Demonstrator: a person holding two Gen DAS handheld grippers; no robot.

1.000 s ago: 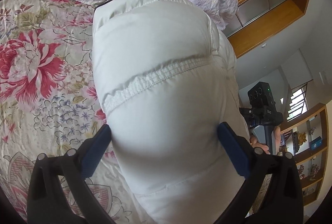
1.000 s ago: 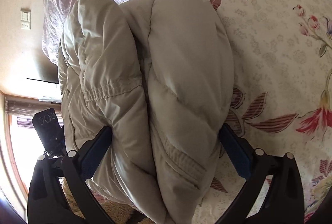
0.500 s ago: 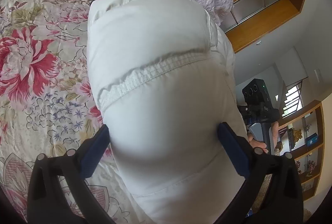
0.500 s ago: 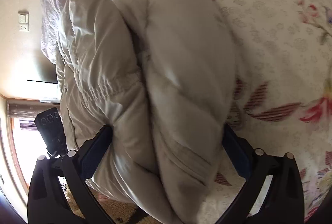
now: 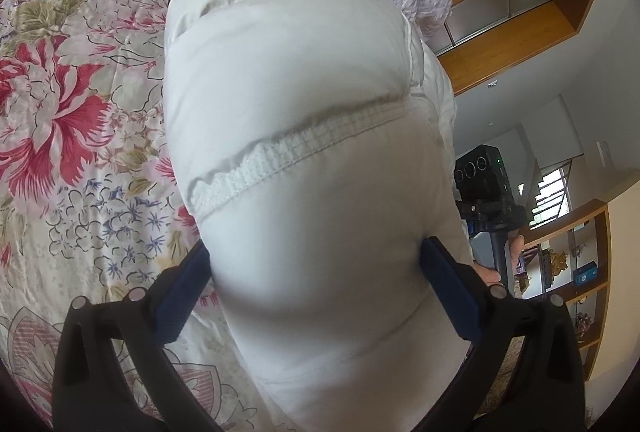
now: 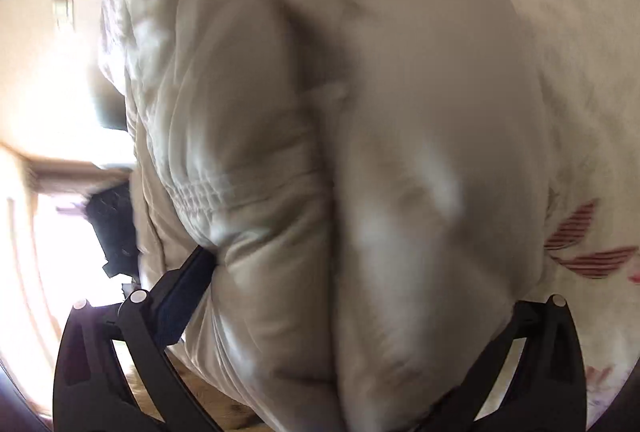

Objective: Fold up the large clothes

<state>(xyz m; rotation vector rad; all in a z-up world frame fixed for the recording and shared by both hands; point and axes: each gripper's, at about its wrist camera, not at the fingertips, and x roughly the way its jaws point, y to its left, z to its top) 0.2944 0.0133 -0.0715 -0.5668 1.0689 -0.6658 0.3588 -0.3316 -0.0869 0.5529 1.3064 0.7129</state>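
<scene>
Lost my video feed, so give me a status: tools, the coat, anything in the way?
Left tool clamped on puffy white coat. Right tool clamped on same coat, view blurred. Coat bunched thick over floral bedspread. Nothing in the way.

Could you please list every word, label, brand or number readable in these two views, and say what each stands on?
None can be read.
The small blue box on the wooden shelf may carry print, too small to read.
The puffy white padded jacket shows no label.
The right wrist view is motion-blurred.
</scene>
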